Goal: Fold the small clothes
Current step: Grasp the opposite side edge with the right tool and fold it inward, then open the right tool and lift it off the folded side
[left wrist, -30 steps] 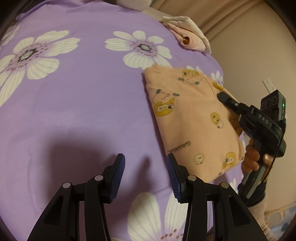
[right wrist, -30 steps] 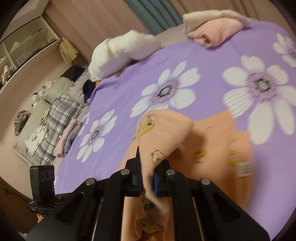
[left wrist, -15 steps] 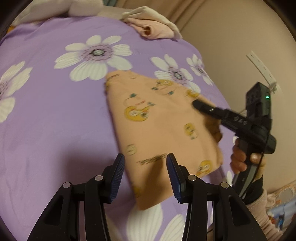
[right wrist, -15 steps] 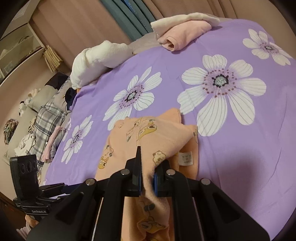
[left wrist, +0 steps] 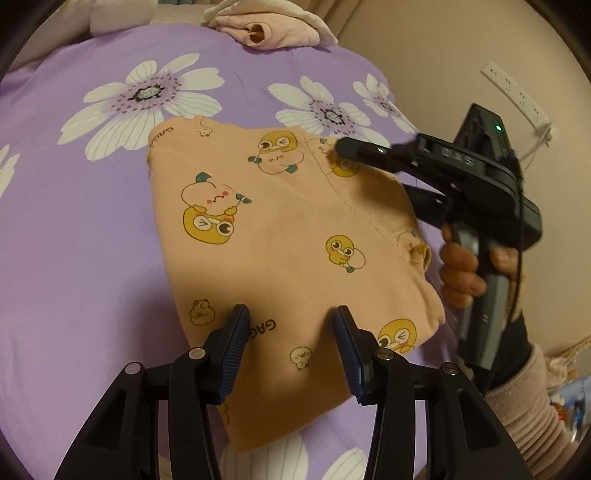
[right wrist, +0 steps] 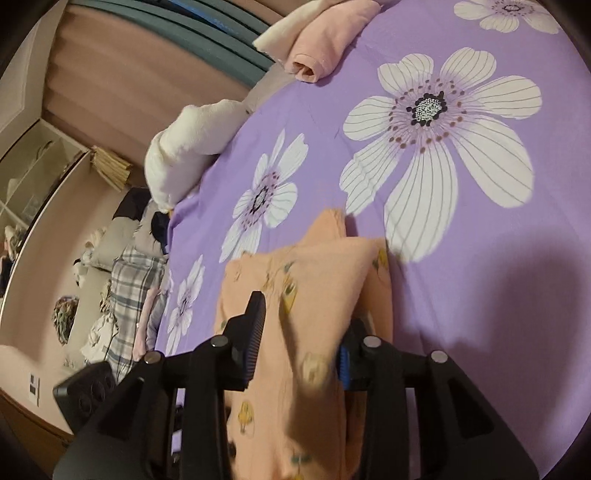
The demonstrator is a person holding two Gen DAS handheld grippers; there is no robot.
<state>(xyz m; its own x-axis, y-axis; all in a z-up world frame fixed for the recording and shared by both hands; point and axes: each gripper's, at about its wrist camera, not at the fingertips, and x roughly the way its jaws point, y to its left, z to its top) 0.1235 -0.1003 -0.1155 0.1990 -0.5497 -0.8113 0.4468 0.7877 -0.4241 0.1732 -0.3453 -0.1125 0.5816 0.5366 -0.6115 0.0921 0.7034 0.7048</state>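
Note:
A peach garment (left wrist: 280,236) printed with yellow cartoon ducks lies folded on the purple flowered bedspread (left wrist: 74,229). My left gripper (left wrist: 290,328) is open and hovers over the garment's near edge. My right gripper (right wrist: 301,325) is open, its jaws spread either side of a raised fold of the same garment (right wrist: 295,295); the cloth looks blurred and loose between them. In the left wrist view the right gripper (left wrist: 384,173) reaches over the garment's right side, held by a hand.
A rolled pink and cream garment (left wrist: 273,26) lies at the far edge of the bed. A white pillow or blanket (right wrist: 192,147) sits at the bed's far side. A wall (left wrist: 461,55) stands close on the right. Plaid bedding (right wrist: 129,295) and shelves lie beyond.
My right gripper was shut on the garment's fold and has now opened, letting the cloth go. My left gripper has moved over the garment's near edge.

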